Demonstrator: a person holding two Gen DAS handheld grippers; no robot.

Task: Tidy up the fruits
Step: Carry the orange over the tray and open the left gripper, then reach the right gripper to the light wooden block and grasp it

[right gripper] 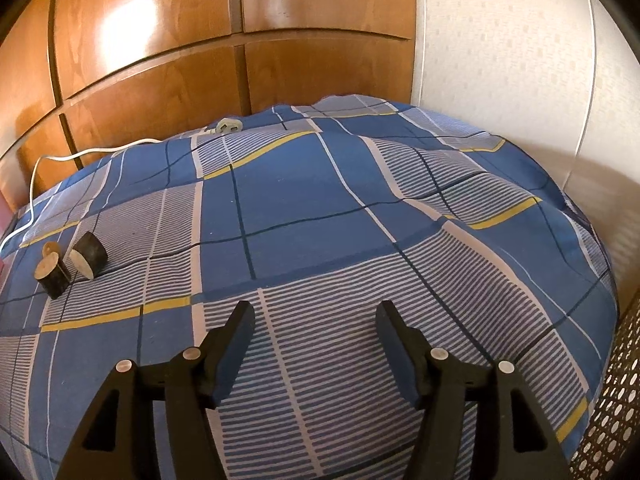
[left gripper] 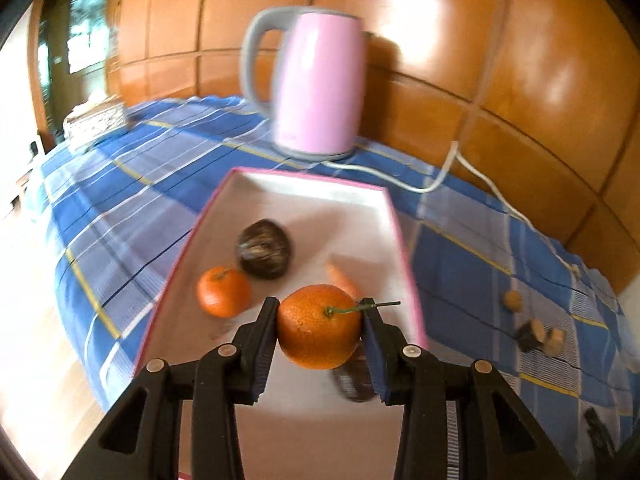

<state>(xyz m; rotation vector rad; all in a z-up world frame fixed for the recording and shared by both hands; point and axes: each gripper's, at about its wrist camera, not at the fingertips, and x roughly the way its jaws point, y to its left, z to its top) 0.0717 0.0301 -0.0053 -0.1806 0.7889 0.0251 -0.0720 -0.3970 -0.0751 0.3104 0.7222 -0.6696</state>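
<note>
The left gripper (left gripper: 319, 312) is clenched on an orange (left gripper: 319, 327), one pad pressed to each side of the fruit and its thin green stem (left gripper: 370, 306) sticking out over the right finger. The orange hangs above the near part of a pink-rimmed white tray (left gripper: 304, 196) that lies on the worktop. In the tray sit a second, smaller orange (left gripper: 223, 291) near the left wall, a dark round fruit (left gripper: 264, 249) just behind it, a pale orange piece (left gripper: 342, 280) partly hidden behind the held orange, and another dark fruit (left gripper: 352, 382) showing under the right finger. Beyond the tray's far end stands a pink kettle (left gripper: 320, 84) with a grey handle, its white cord (left gripper: 440, 176) trailing off to the right across the blue checked cloth (left gripper: 160, 184). To the right of the tray, on the cloth, lie a few small wooden log pieces (left gripper: 538, 334) — blurred in this view. A woven item (left gripper: 94, 120) sits at the far left corner, and orange wooden panels (left gripper: 520, 60) rise behind. The right gripper (right gripper: 316, 312) stands released, its jaws apart with only striped cloth showing between them. It hovers over a bare stretch of the same cloth — the log pieces (right gripper: 72, 264) lie well off to its left, touching or nearly touching one another. The cord's plug (right gripper: 226, 126) rests at the far edge near the wooden panels, and a white wall (right gripper: 500, 60) fills the right side.
</note>
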